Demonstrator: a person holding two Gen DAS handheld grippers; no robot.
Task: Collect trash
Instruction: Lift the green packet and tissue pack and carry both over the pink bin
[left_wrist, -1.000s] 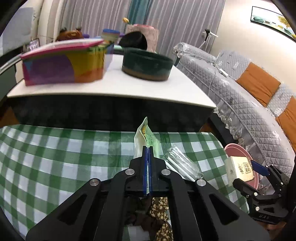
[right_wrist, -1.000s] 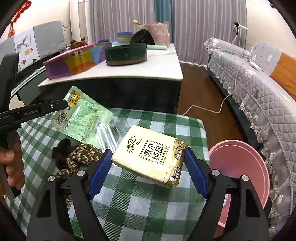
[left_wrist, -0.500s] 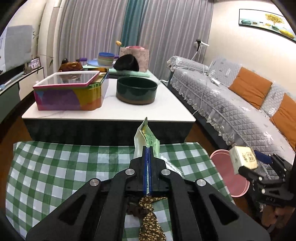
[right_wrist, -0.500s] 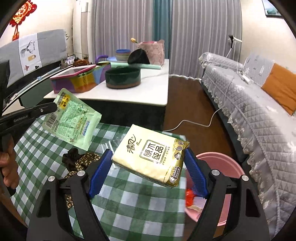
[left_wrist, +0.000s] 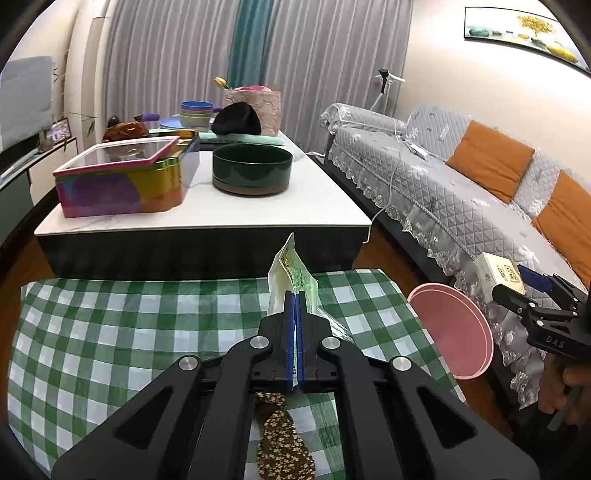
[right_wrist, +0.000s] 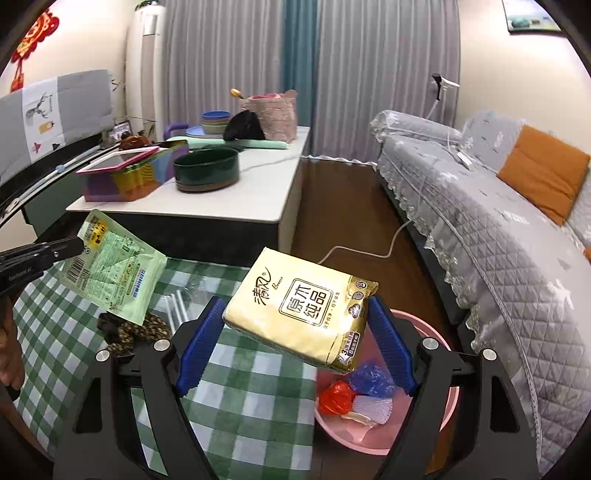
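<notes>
Yellow tissue pack (right_wrist: 301, 312), clamped in the right gripper (right_wrist: 295, 343), has swung from the checked table (right_wrist: 251, 384) toward the pink bin (right_wrist: 448, 402), while the left gripper (left_wrist: 295, 321) stays pinched on a green wrapper (right_wrist: 114, 266), both nearing disposal.

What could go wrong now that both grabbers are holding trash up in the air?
The tissue pack in the right gripper hangs only partly over the pink bin, so letting go now might drop it on the checked cloth. The left gripper pinches the green wrapper by one edge, so it could slip out.
</notes>
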